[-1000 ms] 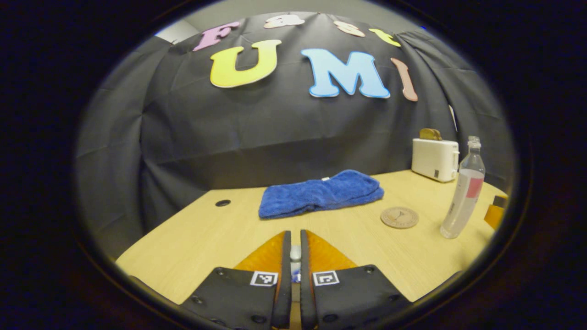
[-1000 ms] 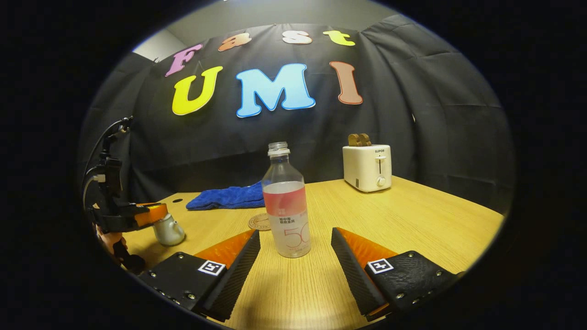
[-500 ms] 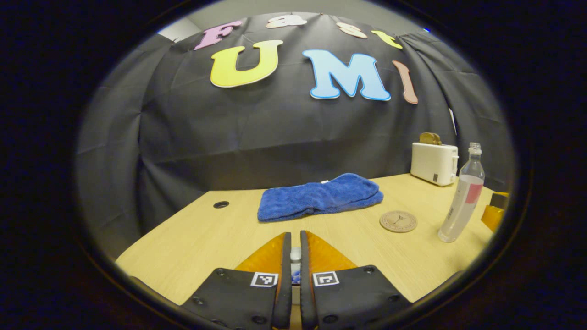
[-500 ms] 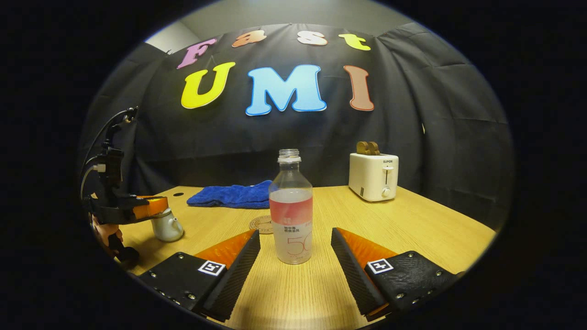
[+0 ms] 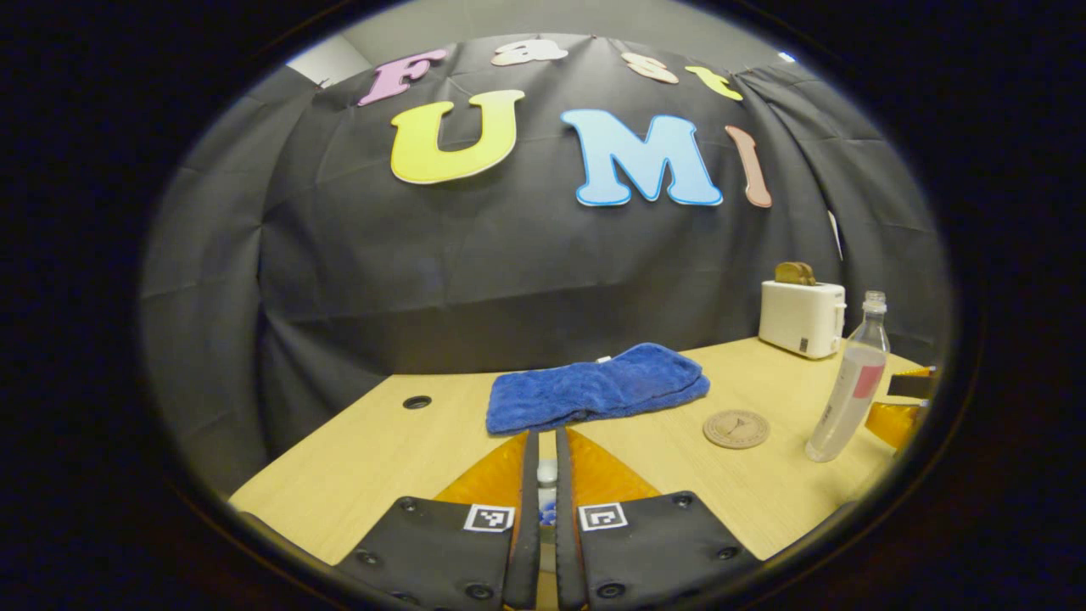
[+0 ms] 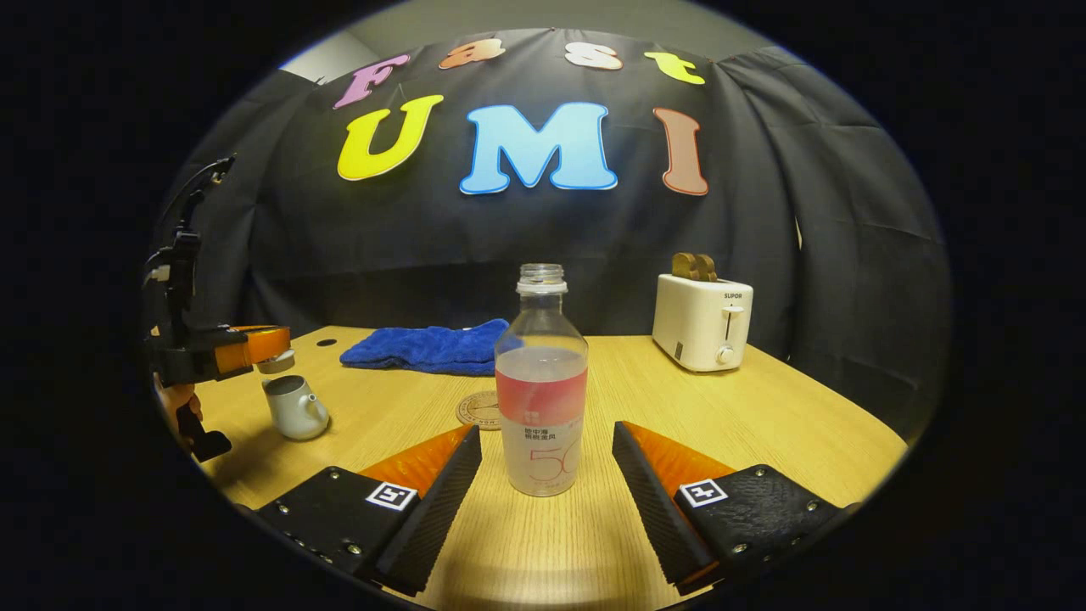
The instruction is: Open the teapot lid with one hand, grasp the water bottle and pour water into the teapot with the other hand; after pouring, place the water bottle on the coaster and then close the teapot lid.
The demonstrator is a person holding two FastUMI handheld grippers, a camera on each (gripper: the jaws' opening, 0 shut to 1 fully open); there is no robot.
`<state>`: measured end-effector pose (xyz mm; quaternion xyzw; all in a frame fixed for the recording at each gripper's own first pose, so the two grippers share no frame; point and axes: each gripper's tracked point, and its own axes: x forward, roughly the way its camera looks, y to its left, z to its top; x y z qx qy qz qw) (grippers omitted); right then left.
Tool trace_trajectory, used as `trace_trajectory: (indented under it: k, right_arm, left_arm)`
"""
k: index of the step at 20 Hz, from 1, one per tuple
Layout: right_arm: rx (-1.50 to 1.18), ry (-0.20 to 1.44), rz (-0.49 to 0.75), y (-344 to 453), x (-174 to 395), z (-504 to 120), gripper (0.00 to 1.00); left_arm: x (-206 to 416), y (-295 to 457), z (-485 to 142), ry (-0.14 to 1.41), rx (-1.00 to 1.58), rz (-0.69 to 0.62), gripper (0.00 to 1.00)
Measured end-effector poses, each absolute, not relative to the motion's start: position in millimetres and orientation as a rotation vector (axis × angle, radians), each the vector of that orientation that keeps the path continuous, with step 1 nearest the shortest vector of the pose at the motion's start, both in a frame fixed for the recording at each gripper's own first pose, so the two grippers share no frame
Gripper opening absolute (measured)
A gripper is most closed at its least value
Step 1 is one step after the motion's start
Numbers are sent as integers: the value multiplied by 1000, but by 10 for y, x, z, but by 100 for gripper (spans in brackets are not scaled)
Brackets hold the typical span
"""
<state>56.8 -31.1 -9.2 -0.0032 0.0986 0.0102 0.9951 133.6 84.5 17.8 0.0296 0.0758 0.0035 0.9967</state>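
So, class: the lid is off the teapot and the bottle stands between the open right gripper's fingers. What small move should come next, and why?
Probably close the right gripper on the water bottle. It stands upright and uncapped between the spread fingers, untouched, while the left gripper holds the lid above the open teapot, ready for pouring.

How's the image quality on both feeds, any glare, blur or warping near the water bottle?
Right gripper view: water bottle sharp and centred, soft glare on the table in front of it, shadow under the claw. Left gripper view: bottle leans from fisheye warping near the edge; no blur.
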Motion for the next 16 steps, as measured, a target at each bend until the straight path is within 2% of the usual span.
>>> trace_trajectory:
  k: [13, 16]
  right_arm:
    - [-74, 305, 72, -272, 968, -249, 96]
    - [-58, 339, 75, -281, 993, -345, 91]
  left_arm:
    - [1067, 1523, 218, 159, 41, 110, 13]
    - [1012, 1607, 176, 164, 23, 121, 14]
